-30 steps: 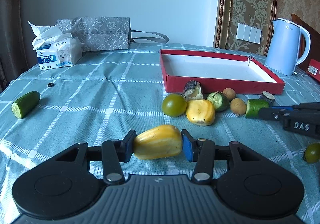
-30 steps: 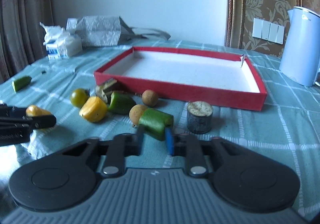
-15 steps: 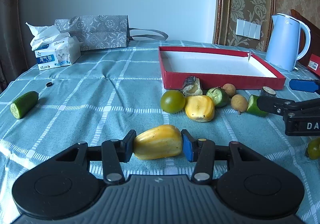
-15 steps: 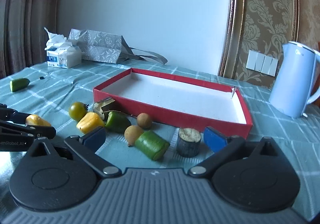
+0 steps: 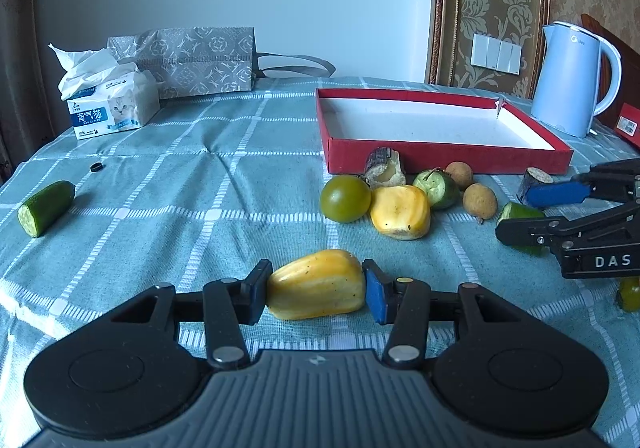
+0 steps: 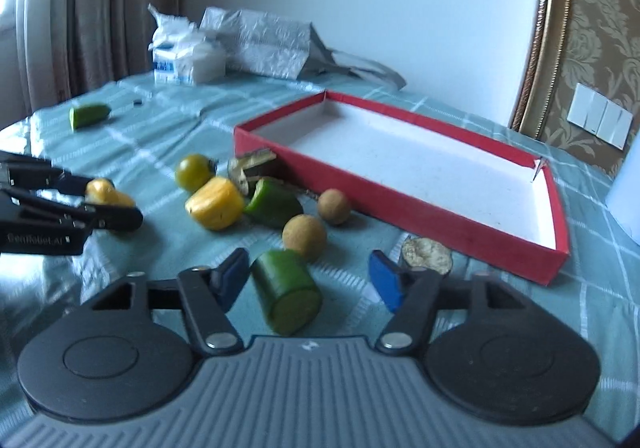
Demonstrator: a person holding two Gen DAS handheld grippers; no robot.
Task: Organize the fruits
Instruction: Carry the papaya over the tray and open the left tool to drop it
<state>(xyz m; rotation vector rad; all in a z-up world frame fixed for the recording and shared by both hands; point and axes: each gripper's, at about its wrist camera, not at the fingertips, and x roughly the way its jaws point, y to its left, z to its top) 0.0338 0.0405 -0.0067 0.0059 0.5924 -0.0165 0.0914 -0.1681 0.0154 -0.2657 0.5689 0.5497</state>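
Since a second ago: right gripper (image 6: 310, 278) let go of green cucumber chunk (image 6: 286, 290), swung wide, now closing again with a clear gap on the right side of the chunk; chunk tipped, pale cut end toward camera. Left gripper (image 5: 316, 288) unchanged, clamped on yellow fruit piece (image 5: 316, 284), low over the worktop (image 5: 160, 207).

Lying loose on the checked cloth, just in front of red tray (image 5: 440, 159): green tomato (image 5: 345, 198), second yellow piece (image 5: 400, 211), green stemmed fruit (image 5: 436, 187), two brown round fruits (image 5: 479, 200), bark-skinned stub (image 5: 384, 167) against the tray wall. Another stub (image 6: 426, 254) just beyond the right gripper's blue pad. Tray white inside, nothing in it.

Far left, well apart: half cucumber (image 5: 46, 207). At back: tissue pack (image 5: 108, 103), grey bag (image 5: 200, 59). Right rear: pale blue kettle (image 5: 572, 79). Right wrist view somewhat blurred.
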